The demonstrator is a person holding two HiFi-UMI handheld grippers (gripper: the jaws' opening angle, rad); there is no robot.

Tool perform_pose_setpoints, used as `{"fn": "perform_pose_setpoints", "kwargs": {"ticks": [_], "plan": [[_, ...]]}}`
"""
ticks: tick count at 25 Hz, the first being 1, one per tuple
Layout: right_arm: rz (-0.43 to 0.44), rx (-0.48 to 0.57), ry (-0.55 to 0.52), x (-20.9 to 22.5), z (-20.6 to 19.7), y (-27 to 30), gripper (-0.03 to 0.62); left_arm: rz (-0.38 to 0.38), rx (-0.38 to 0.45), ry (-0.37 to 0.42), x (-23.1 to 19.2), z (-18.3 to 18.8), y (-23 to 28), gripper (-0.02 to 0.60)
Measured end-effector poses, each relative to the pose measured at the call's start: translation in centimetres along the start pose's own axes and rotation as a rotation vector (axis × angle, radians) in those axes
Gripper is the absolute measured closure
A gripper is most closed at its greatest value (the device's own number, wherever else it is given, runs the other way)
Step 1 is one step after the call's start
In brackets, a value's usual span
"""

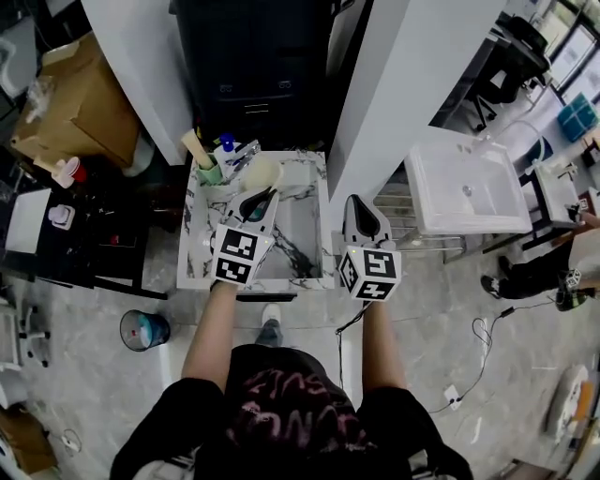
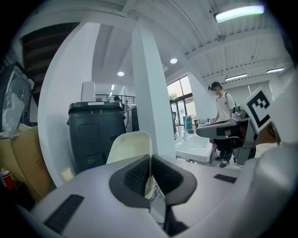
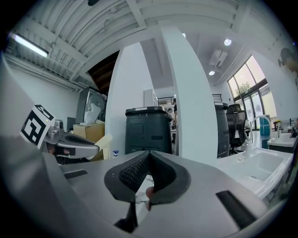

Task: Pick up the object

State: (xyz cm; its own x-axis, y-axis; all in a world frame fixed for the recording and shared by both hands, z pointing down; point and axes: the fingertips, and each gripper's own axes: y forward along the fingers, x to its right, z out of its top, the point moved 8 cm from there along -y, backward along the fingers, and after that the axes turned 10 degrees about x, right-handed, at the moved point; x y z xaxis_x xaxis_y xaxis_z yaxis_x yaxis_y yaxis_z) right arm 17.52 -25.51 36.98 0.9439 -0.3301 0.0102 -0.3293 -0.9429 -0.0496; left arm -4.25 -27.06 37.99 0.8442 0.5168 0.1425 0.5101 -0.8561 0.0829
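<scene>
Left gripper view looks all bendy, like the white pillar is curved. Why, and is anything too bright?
Left gripper view: its wide-angle lens bows the white pillar and blackens the corners; the ceiling light glares. Right gripper view: same bowing, windows glow bright. Head view: lines stay nearly straight.

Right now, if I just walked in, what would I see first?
Probably the left gripper, shut on a thin cream-coloured thing and holding it above the marble-patterned table. Beside it the right gripper is shut with nothing in it. Behind the table stands a big dark cabinet.
</scene>
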Motion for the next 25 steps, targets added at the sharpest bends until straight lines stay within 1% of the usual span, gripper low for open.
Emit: {"fn": "perform_pose_setpoints", "kwargs": {"ticks": [6,10,13,23,25], "plan": [[0.010,0.019,-0.011,-0.6,1.7,-2.1,0.579,0.051,0.077,0.001,0.0,2.7,-3.4,0.554],[0.009,0.048,-0.027,-0.7,2.9,-3.7,0.580,0.067,0.123,0.011,0.7,4.2,-5.3,0.554],[0.011,0.055,-0.033,-0.9,3.4,-4.7,0.580,0.073,0.150,0.010,1.3,4.7,-6.5,0.554],[0.027,0.068,-0.036,-2.0,4.2,-7.4,0.580,0.084,0.172,0.031,2.9,5.3,-9.7,0.555],[0.027,0.070,-0.037,-2.1,4.3,-7.8,0.580,0.086,0.177,0.023,3.2,5.4,-10.1,0.555]]}}
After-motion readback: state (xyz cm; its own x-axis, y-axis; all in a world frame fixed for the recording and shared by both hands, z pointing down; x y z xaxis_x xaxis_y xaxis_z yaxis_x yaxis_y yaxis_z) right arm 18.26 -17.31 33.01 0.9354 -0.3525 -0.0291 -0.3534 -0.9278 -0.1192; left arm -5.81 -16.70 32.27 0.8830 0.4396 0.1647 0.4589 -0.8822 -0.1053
